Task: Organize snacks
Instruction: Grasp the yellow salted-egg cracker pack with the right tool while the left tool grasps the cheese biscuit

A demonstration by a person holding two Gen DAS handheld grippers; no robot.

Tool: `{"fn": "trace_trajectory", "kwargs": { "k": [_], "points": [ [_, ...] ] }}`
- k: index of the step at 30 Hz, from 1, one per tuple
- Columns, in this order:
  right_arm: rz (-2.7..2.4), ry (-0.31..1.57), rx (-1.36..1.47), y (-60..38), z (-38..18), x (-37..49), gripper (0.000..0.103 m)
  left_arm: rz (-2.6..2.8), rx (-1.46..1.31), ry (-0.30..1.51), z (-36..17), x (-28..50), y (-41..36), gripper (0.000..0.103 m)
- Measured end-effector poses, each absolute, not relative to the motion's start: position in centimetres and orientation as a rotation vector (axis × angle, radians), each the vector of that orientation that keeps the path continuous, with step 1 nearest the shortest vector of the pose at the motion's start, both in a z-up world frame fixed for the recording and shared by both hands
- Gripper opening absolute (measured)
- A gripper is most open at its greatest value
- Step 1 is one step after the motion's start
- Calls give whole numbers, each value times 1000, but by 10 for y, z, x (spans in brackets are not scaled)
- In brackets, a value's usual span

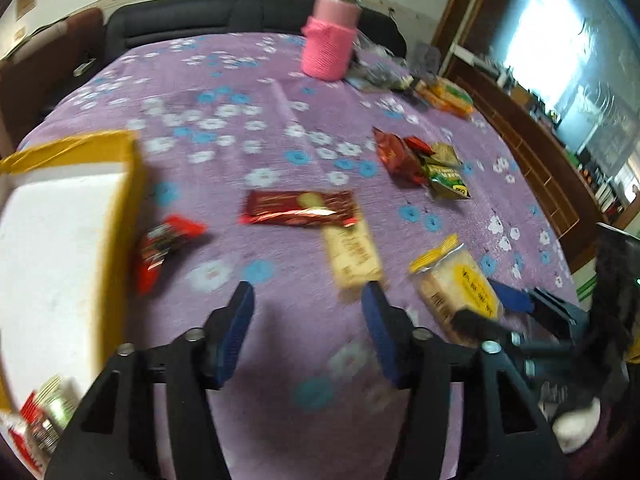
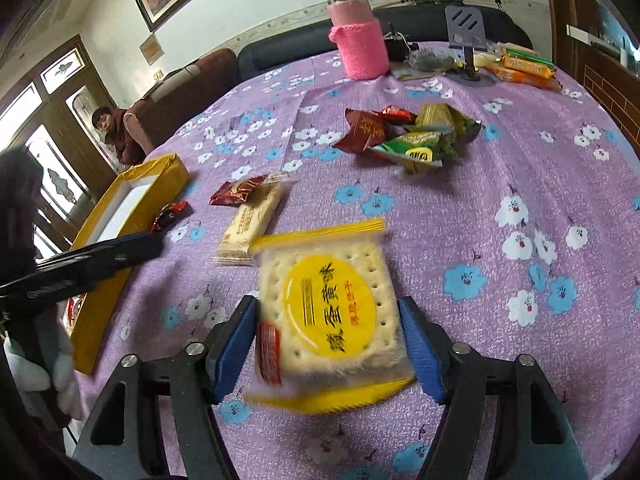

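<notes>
My right gripper [image 2: 327,316] has its jaws on both sides of a yellow cracker pack [image 2: 330,312] on the purple tablecloth; the pack also shows in the left wrist view [image 1: 460,292]. My left gripper [image 1: 308,300] is open and empty above the cloth. Ahead of it lie a beige biscuit bar [image 1: 354,252], a long red bar [image 1: 300,208] and a small red pack [image 1: 160,248]. The yellow box [image 1: 124,208] with a white inside is at left and holds some snacks [image 1: 44,420] at its near end. A pile of red and green packs [image 2: 404,136] lies farther back.
A pink-sleeved bottle [image 2: 360,40] stands at the back of the table. Orange biscuit packs [image 2: 524,68] and a grey phone stand [image 2: 466,40] are at the back right. A sofa [image 2: 280,52] is behind the table. A person [image 2: 116,132] is at far left.
</notes>
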State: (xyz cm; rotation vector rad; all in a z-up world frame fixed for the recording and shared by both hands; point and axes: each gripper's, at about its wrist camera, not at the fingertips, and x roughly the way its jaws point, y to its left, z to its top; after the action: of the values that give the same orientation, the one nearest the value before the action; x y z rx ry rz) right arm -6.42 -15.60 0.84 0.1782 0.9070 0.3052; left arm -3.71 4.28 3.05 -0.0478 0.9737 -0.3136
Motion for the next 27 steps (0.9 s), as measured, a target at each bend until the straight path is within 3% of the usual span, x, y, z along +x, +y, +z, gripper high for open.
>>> {"fn": "trace_trajectory", "kwargs": {
  "k": [3,6,8,9,11,14,16,18,25,27],
  "points": [
    [307,902,183,-156,7,-65,71,-261,47,982,22,-18,15,72],
    [312,901,185,-156,7,-66,71,-231,180,996,5,-1,-12,73],
    [307,895,180,-157,8,-67,58,-267,170,971,5,-1,-13,61],
    [307,892,178,-158,8,-67,55,-285,152,971,7,-2,-11,44],
    [319,901,200,-161,6,-65,55,-291,163,979,10,-6,-8,31],
    [341,911,211,-161,5,-63,61,-285,156,985,11,-12,-2,31],
    [351,911,202,-157,5,-64,72,-279,140,986,11,-17,2,31],
    [356,915,176,-152,5,-63,77,-279,117,988,12,-20,7,31],
    [238,949,-25,-122,3,-56,78,-302,23,955,29,-41,29,31],
    [214,949,-83,-115,1,-56,72,-308,8,942,36,-52,38,31]
  ]
}}
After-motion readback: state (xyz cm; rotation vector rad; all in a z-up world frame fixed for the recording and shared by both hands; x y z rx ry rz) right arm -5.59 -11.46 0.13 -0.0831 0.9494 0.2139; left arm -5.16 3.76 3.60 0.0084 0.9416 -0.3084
